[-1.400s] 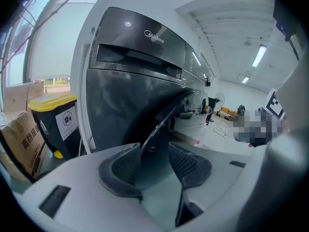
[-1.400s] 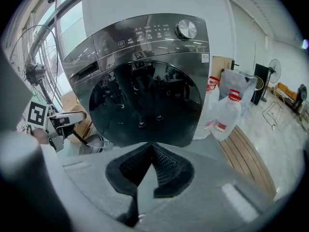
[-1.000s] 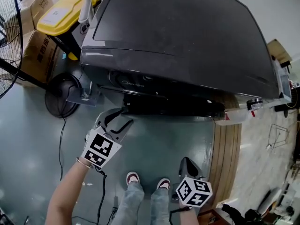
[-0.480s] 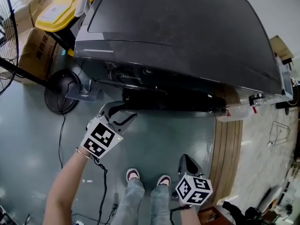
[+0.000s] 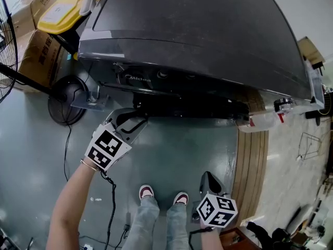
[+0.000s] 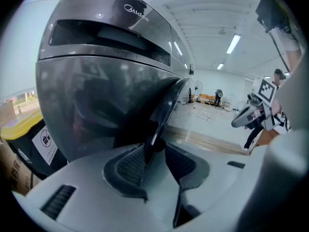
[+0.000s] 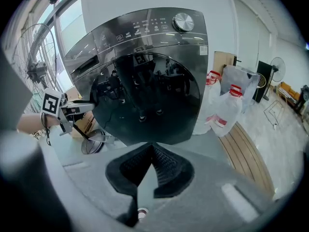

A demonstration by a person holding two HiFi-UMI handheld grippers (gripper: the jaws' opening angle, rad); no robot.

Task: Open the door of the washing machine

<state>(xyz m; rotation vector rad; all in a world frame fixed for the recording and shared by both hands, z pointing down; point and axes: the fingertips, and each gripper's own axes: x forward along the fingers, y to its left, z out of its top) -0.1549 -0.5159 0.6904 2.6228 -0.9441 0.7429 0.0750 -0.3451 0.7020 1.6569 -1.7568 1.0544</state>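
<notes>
The dark grey washing machine [image 5: 197,30] fills the top of the head view, and its round glass door [image 7: 149,95] faces me in the right gripper view. My left gripper [image 5: 136,120] reaches the door's left edge [image 6: 161,110]. Its jaws have just been closing, and that edge now sits between the pads [image 6: 130,166], which touch it at their tips. My right gripper [image 5: 208,180] hangs low near my feet, away from the machine. It is shut with nothing in it, the pads [image 7: 166,170] meeting.
A fan's round base [image 5: 65,100] and its cable [image 5: 66,155] lie left of the machine. A yellow-lidded bin [image 5: 65,12] and a cardboard box [image 5: 39,56] stand behind it. White jugs [image 7: 227,112] and a wooden strip [image 5: 250,165] are on the right. My shoes [image 5: 147,192] stand below.
The left gripper's jaws have narrowed onto the door's left edge, with the hand nearly in place. The right gripper has stayed still.
</notes>
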